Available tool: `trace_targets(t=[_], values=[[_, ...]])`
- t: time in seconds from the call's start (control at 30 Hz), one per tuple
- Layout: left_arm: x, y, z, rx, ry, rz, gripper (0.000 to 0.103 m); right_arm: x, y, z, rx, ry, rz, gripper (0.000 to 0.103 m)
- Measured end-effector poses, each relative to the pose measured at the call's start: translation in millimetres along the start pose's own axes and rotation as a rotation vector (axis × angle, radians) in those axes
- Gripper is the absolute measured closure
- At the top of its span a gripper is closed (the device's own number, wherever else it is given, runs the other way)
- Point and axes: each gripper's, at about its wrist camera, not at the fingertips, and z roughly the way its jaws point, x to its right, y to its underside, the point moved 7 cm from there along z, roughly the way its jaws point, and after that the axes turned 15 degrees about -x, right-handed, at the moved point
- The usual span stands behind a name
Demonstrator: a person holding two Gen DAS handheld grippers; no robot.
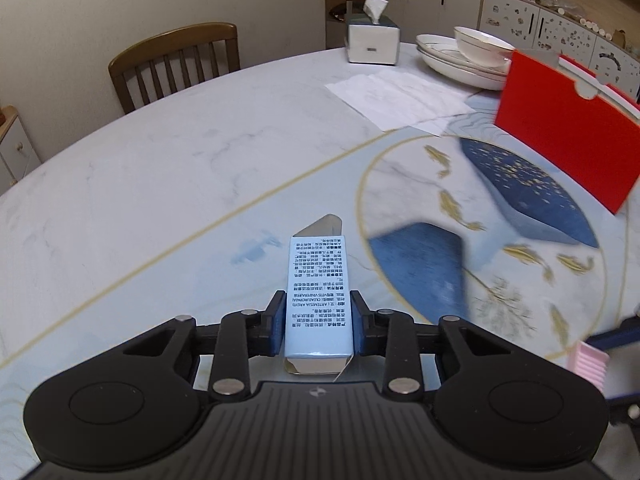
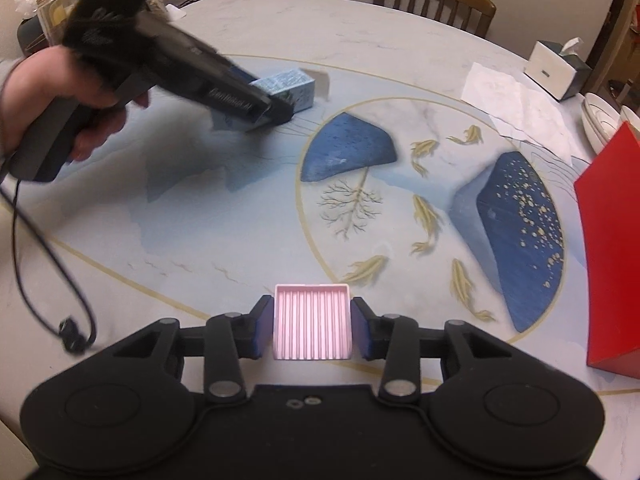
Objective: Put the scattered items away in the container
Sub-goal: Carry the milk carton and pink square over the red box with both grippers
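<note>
My left gripper (image 1: 319,312) is shut on a light blue carton (image 1: 318,296) with black print, its far flap open, held above the table. From the right wrist view the same carton (image 2: 290,86) shows in the left gripper at the upper left. My right gripper (image 2: 312,326) is shut on a pink ribbed tray (image 2: 311,322); its corner also shows in the left wrist view (image 1: 588,368). The red container (image 1: 568,128) stands at the right of the table, and at the right edge of the right wrist view (image 2: 612,248).
The round marble table (image 1: 160,184) has blue and gold fish artwork. White paper sheets (image 1: 400,96), a tissue box (image 1: 372,42) and stacked white plates with a bowl (image 1: 468,56) sit at the far side. A wooden chair (image 1: 176,64) stands behind. A cable (image 2: 36,272) hangs at left.
</note>
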Motion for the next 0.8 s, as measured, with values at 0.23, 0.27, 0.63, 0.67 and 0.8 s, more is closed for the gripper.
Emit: trace_targets(t=[0.23,0.27,0.63,0.67,0.8], values=[[32,10,-17,-0.002,0.043,-0.01,0.073,19,7,-14,0.028,0.003,0.066,0.063],[37,11,-20,-0.001,0.051,-0.009,0.073,22,8,-16,0.033,0.004,0.076,0.063],[89,21,-56,0.015,0.133,0.0,0.073,53,23,-45,0.097,0.018,0.165,0.063],[93,21,-59,0.018,0.134,0.004,0.073,55,24,-48,0.104,0.017,0.17,0.063],[109,22,-68,0.024,0.125,0.025,0.073,64,31,-60,0.134,0.018,0.179,0.063]])
